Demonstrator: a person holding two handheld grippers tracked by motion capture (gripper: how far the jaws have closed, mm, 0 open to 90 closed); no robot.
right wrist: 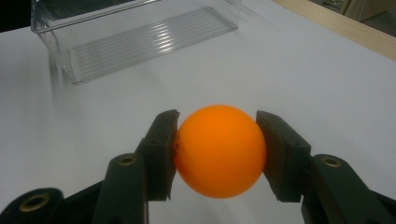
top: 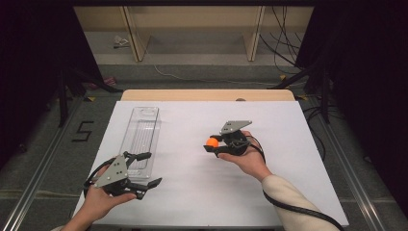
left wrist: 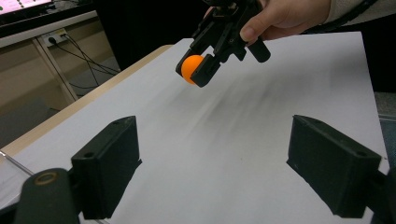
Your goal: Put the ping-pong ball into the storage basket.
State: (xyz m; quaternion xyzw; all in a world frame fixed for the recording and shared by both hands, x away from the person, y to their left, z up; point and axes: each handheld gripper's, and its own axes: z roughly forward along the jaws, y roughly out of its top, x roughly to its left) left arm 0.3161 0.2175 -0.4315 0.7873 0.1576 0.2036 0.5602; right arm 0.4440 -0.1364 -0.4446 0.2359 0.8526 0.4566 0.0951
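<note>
The orange ball (right wrist: 218, 150) was clamped in the right gripper (top: 212, 142) at centre frame, the left gripper (top: 146, 169) was held open, and carriage left to the clear tray (top: 140, 137) was judged next.

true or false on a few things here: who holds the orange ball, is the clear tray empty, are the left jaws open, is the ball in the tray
1. The right gripper is clamped on the round orange ball. True.
2. The orange ball lies inside the long clear plastic tray. False: it sits between the right gripper's jaws, apart from the tray, over the white table sheet.
3. The left gripper has its jaws spread wide with nothing between them. True.
4. The clear tray holds several balls. False: nothing shows inside it.
5. The left gripper grips the tray's rim. False: its jaws are open beside the tray's near end, closed on nothing.
</note>
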